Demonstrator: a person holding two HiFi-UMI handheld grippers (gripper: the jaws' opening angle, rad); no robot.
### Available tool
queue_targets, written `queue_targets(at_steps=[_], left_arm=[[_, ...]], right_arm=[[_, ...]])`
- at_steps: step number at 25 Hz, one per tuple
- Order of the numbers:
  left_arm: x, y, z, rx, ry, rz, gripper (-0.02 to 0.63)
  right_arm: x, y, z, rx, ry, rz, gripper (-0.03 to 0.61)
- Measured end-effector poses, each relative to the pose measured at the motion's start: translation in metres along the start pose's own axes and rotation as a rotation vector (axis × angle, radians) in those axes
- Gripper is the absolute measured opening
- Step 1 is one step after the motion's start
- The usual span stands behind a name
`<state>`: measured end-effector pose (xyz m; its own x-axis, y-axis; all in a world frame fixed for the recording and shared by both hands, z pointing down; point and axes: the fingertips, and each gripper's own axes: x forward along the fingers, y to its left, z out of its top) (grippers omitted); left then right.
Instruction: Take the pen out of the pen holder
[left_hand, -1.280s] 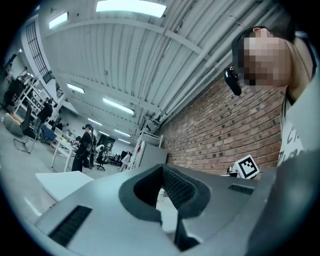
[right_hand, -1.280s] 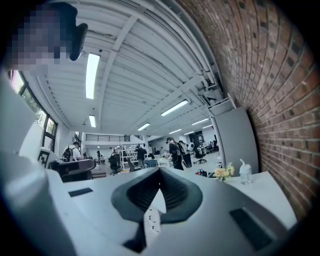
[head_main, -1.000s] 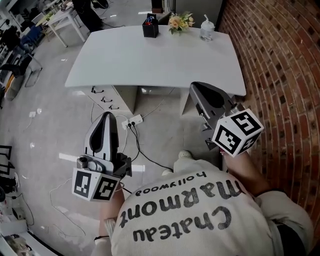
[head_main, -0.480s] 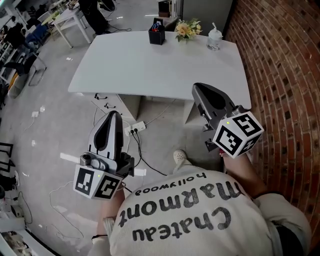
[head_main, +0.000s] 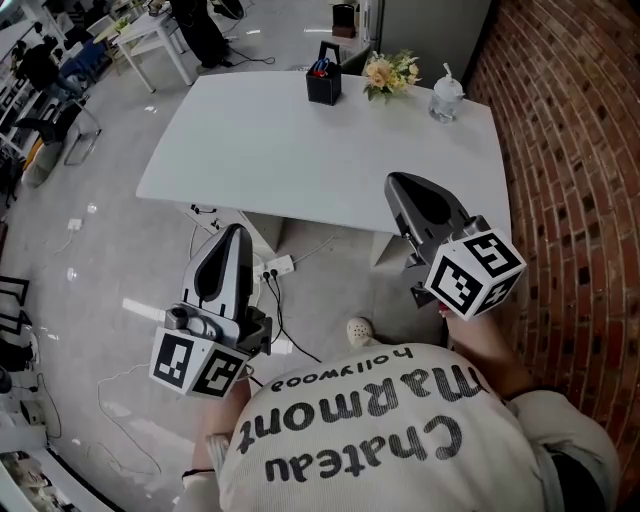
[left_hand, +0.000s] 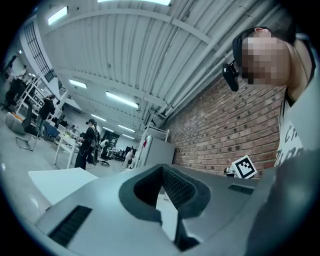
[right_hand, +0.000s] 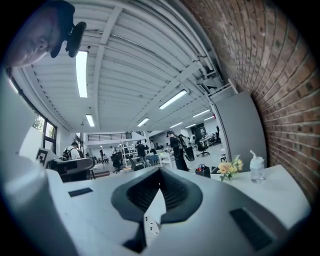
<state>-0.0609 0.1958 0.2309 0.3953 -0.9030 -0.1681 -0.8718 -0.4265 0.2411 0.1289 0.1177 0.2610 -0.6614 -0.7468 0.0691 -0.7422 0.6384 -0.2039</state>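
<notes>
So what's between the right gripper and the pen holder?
Just bare white table, in the head view, from the right gripper to the pen holder.

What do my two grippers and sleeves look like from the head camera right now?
The left gripper and right gripper are smooth grey shells with black-lined oval openings. Each carries a white cube printed with black square markers. The person wears a cream sweater with dark lettering.
</notes>
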Motion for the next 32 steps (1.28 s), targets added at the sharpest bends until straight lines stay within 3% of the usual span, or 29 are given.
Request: queue_targets(at_steps=[19, 32], left_arm=[[0.130, 0.007, -0.014, 0.034, -0.022, 0.006, 0.002], [0.172, 0.010, -0.047, -0.024, 0.050, -0.002, 0.002]], right_arm=[[0.064, -0.111, 0.030, -0.007, -0.018, 0.028, 0.005], [0.068, -0.171, -0.004, 0.138, 0.028, -0.030, 0.004]])
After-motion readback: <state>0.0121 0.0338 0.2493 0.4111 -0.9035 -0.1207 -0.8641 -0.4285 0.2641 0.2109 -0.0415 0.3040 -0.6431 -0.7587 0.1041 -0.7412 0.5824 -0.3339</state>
